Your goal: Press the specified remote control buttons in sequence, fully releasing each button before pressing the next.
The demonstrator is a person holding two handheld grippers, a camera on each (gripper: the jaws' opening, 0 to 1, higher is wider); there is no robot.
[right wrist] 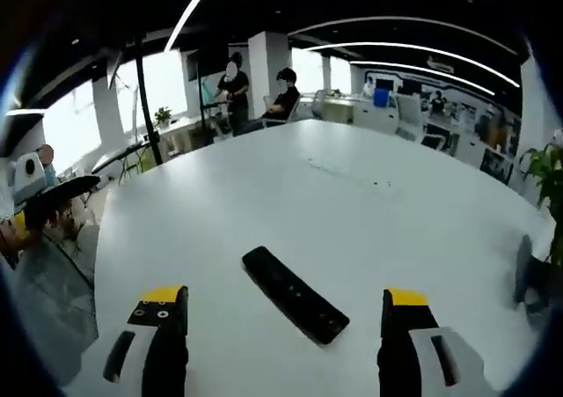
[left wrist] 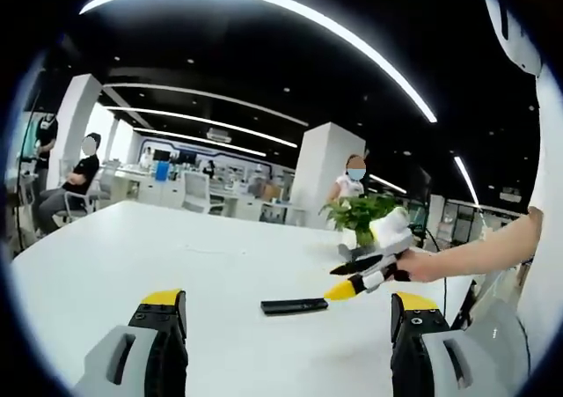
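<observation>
Yellow-tipped jaws of the right gripper (right wrist: 286,305) stand wide apart at the bottom of the right gripper view, nothing between them, and just ahead lies the black remote control (right wrist: 294,294), flat on the white table (right wrist: 264,186), set diagonally, buttons too small to read. Plenty of bare tabletop around it on every side, and it sits well in from the table's edges.

Over in the left gripper view, the left gripper (left wrist: 288,311) is spread open too, gripping nothing, with the remote control (left wrist: 294,306) lying beyond its tips. Coming in from the right there, the right gripper (left wrist: 347,287) hangs in a hand (left wrist: 420,265), its yellow tip just beside the remote's right end; touching or not, I cannot tell.

Farther back, a potted plant (left wrist: 361,214) stands near the table's far edge, well apart from the remote. A dark object (right wrist: 524,272) rests close to the table's right edge in the right gripper view. People (right wrist: 259,93) sit and stand beyond the far end, and white pillars (left wrist: 327,172) rise behind.
</observation>
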